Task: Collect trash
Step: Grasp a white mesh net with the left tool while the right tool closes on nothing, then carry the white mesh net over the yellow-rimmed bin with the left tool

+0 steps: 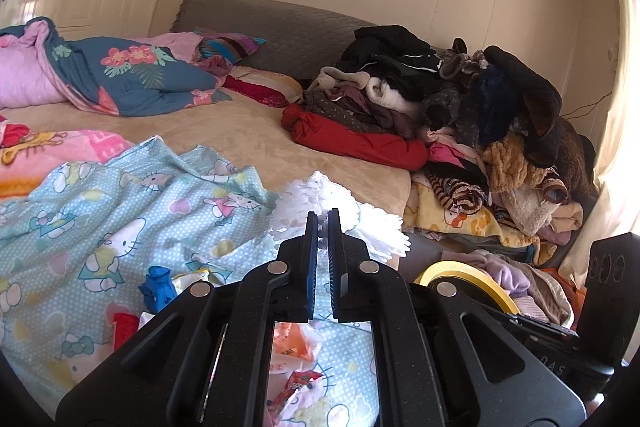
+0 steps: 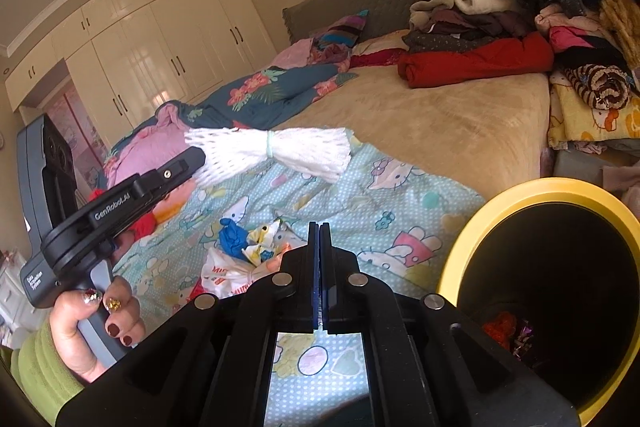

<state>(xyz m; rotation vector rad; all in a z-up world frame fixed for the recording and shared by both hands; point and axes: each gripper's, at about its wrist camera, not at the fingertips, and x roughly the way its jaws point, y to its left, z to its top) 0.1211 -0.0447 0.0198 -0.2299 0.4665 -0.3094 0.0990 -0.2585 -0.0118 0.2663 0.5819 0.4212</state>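
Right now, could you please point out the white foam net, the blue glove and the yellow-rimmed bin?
white foam net (image 2: pixel 276 151): right wrist view, near its tied middle.
blue glove (image 2: pixel 232 239): right wrist view, crumpled centre.
yellow-rimmed bin (image 2: pixel 520 189): right wrist view, upper rim.

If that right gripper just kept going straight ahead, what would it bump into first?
Probably the Hello Kitty bedsheet past the right gripper, with the crumpled wrappers just left of its line; depth is hard to judge. The bin sits off to its right.
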